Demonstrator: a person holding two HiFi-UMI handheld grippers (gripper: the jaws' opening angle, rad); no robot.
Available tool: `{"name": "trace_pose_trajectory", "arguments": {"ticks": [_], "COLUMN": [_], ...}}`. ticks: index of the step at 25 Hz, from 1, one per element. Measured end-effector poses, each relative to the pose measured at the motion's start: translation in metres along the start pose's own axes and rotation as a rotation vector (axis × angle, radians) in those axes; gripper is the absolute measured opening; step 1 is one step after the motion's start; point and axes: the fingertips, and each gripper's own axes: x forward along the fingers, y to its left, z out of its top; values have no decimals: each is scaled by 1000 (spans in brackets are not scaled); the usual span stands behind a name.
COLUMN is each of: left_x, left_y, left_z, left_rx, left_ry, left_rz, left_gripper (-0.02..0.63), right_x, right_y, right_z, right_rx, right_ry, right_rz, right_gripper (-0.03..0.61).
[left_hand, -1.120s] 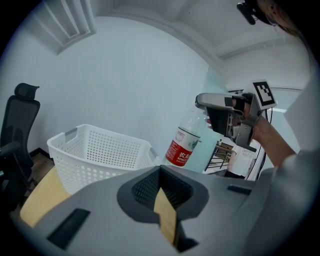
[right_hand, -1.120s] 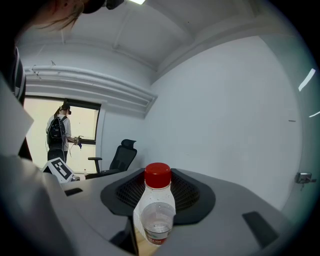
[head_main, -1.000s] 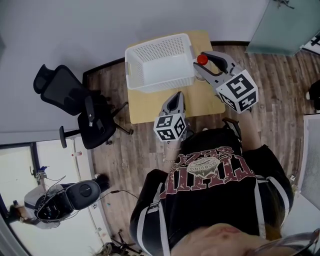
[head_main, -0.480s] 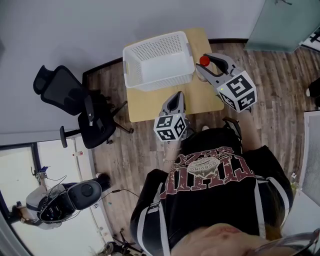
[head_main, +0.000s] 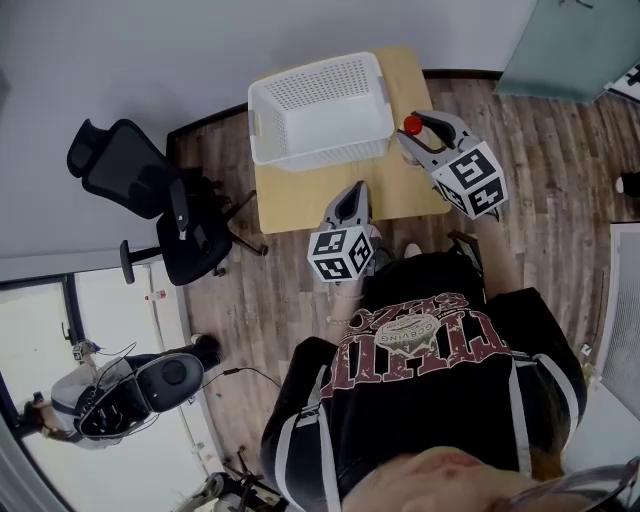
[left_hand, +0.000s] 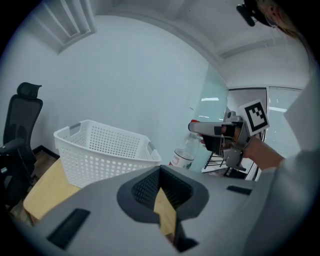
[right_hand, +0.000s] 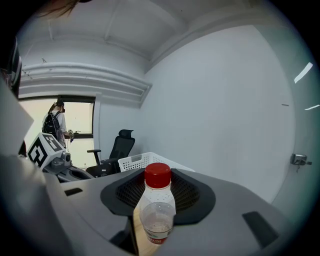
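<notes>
Two handheld grippers, one bottle, one basket, one table and one office chair. The right gripper (right_hand: 158, 222) is clamped on the single clear plastic bottle (right_hand: 157, 210), which stands upright between its jaws; the bottle carries one red cap (right_hand: 158, 176) and a red label. In the head view the bottle sits over the right part of the one wooden table (head_main: 300, 195), just beside the right wall of the one white perforated basket (head_main: 322, 148); whether its base touches the table cannot be told. The left gripper (head_main: 355, 190) has its jaws drawn together with nothing between them and hangs over the table's near edge, pointing toward the basket, well apart from the bottle. One black office chair (head_main: 130, 170) stands on the wood floor left of the table.
</notes>
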Motion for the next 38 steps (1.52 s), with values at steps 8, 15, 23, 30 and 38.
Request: {"name": "trace_pose_trajectory", "arguments": {"ticks": [8,15,23,30,38], "left_x": [-3,-7,-8,-7,-10], "left_y": [6,11,14,15,20], "left_z": [-4,-6,-5,-8,-11], "left_rx": [-8,-12,-17,-22,-35], "left_ry": [3,9,7,15,16], "left_rz": [4,10,26,32,45], "left_gripper": [48,48,48,48,48], "right_x": [19,33,44,54,59], "right_y": [7,13,18,21,21], "right_z": [-31,-59,-92,-117,-132], "right_rx": [12,21,27,34,36], "right_ry": [37,85,136,177,206], "right_rz": [20,36,61,75,69], "right_gripper": [169,169,169,169,169]}}
